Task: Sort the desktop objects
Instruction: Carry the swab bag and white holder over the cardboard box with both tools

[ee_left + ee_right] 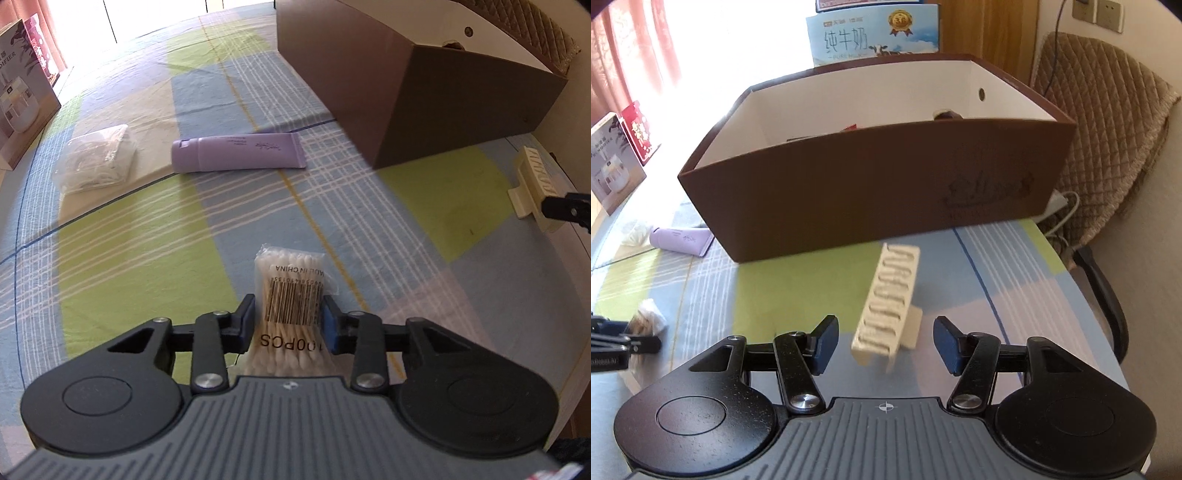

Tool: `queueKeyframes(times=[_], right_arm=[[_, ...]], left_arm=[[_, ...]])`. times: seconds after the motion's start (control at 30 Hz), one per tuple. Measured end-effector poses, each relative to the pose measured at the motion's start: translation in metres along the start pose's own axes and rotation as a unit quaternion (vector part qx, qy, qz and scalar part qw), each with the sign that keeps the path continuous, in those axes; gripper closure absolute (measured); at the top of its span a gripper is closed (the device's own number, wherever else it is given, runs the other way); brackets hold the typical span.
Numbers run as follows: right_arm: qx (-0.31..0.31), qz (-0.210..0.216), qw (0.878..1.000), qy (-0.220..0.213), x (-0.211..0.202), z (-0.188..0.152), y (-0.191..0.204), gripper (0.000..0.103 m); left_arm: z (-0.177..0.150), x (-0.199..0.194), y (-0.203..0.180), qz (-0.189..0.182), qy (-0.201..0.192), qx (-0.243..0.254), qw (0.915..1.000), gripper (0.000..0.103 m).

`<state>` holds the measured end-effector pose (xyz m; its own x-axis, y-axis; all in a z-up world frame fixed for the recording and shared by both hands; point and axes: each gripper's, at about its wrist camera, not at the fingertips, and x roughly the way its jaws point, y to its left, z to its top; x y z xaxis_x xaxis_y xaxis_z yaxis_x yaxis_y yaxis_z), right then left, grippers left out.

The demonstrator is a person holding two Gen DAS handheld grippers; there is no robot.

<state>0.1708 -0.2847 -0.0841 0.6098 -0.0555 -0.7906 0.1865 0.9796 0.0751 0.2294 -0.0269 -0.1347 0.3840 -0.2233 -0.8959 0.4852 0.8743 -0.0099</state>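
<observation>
plaid tablecloth (147, 206), left hand-held gripper (288, 325) clamping "100pcs" cotton swab pack (291, 291), right hand-held gripper (884, 345) spread wide around cream rack (886, 306)

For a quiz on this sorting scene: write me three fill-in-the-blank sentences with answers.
1. The left gripper has its jaws shut on a pack of ____.
2. The tube on the tablecloth is ____ in colour.
3. The right gripper has its jaws ____ around the cream holder.

Answers: cotton swabs; purple; open
</observation>
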Motion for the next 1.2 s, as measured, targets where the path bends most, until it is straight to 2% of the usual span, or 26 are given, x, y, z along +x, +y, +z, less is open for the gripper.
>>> queueKeyframes(times=[0.33,0.4,0.47,0.57,0.97,1.2], right_arm=[[-0.033,0.006,0.999,0.014,0.024,0.013,-0.003,0.049],[-0.042,0.009,0.999,0.015,0.026,0.013,-0.004,0.054],[-0.05,0.017,0.998,0.02,0.028,0.013,-0.006,0.067],[-0.066,0.028,0.997,0.027,0.029,0.012,-0.009,0.078],[-0.086,0.067,0.993,0.045,0.019,0.004,-0.031,0.078],[-0.079,0.084,0.992,0.05,0.009,0.003,-0.052,0.078]], left_arm=[[-0.005,-0.002,-0.039,-0.002,0.003,0.014,0.9999,0.078],[-0.006,-0.003,-0.042,0.001,0.003,0.008,1.0,0.078],[-0.006,-0.003,-0.044,0.005,0.003,0.002,1.0,0.078],[-0.007,-0.004,-0.048,0.008,0.004,-0.006,0.9999,0.079],[-0.01,-0.006,-0.087,0.004,0.005,-0.001,1.0,0.081],[-0.013,-0.01,-0.11,-0.013,0.013,-0.005,0.9998,0.083]])
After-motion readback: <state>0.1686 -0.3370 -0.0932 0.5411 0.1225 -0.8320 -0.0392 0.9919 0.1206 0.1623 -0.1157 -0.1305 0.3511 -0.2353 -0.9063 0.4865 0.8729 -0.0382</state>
